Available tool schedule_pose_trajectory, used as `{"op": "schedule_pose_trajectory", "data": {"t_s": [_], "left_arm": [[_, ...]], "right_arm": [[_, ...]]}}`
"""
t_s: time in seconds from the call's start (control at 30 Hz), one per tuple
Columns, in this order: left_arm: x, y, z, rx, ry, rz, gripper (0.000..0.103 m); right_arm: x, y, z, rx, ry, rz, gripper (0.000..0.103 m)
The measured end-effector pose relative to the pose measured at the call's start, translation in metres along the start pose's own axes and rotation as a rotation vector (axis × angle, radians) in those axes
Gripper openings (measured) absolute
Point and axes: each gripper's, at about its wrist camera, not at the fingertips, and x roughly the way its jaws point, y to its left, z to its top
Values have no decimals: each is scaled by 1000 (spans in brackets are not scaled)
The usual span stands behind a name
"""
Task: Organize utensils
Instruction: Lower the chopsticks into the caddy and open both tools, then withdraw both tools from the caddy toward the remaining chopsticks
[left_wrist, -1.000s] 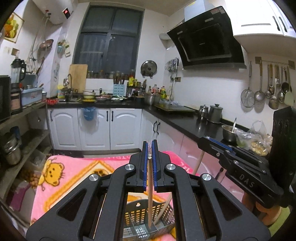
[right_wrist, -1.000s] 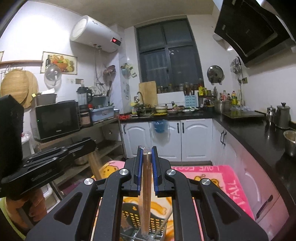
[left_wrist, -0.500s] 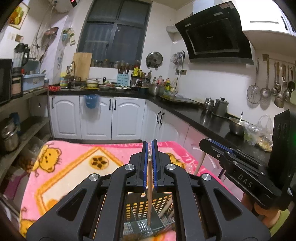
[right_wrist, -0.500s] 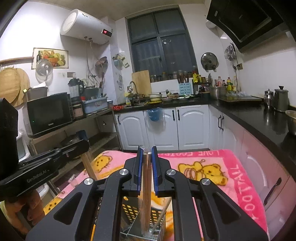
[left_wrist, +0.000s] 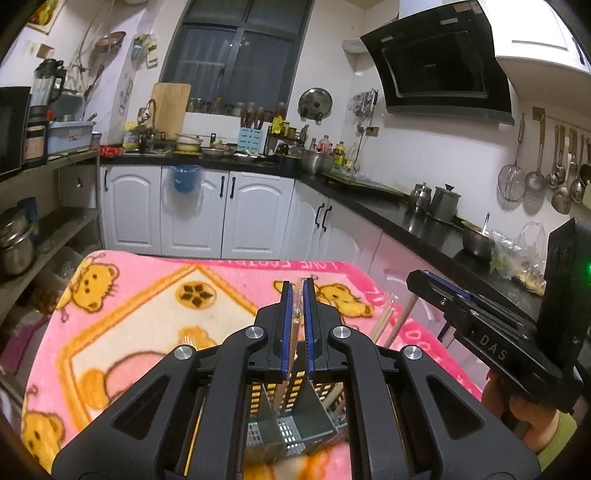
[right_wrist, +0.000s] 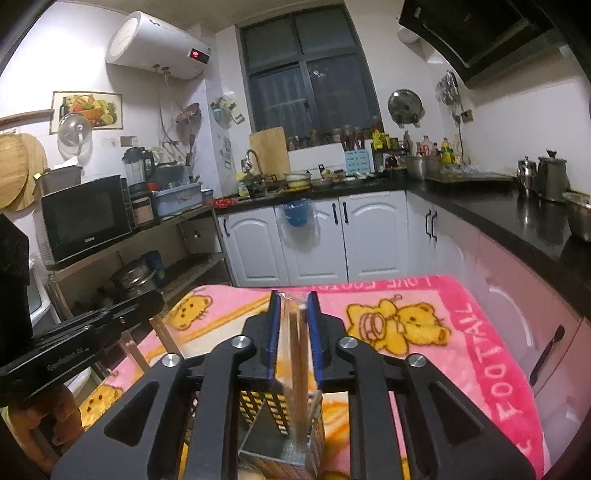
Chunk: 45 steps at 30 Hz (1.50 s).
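**Lowering chopsticks into the perforated holder**

Hanging above a pink teddy-bear blanket (left_wrist: 155, 317), both grippers point slightly downward at a perforated metal utensil holder (left_wrist: 291, 424) that stands on the blanket right under them. The left gripper (left_wrist: 296, 295) is pressed tight on a thin wooden chopstick (left_wrist: 295, 332), which runs upright between the blue pads and reaches down into one of the holder's divided compartments. The right gripper (right_wrist: 294, 306) has just been easing its jaws apart; a clear-wrapped bundle of brown chopsticks (right_wrist: 297, 362) stands between the pads with slim gaps on either side, its blurred lower end inside the holder (right_wrist: 280, 439). Seen from the left wrist, more chopsticks (left_wrist: 386, 325) lean out beneath the right gripper's body. A black countertop (right_wrist: 491, 218) and white cabinets (left_wrist: 192, 218) line the kitchen behind.
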Motion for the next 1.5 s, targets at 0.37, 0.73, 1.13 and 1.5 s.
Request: {"op": "schedule_pose_trajectory", "data": {"t_s": [0.37, 0.73, 1.13, 1.5], "left_arm": [[-5, 2, -12, -12, 35, -2, 28], [-25, 10, -22, -46, 44, -2, 60], [-54, 17, -44, -80, 42, 6, 84], [-71, 32, -72, -109, 68, 75, 87]], "right_arm": [[-18, -15, -15, 37, 36, -21, 33], [-37, -19, -34, 41, 72, -20, 46], [-58, -19, -55, 37, 91, -23, 56], [-65, -17, -79, 13, 137, -22, 58]]}}
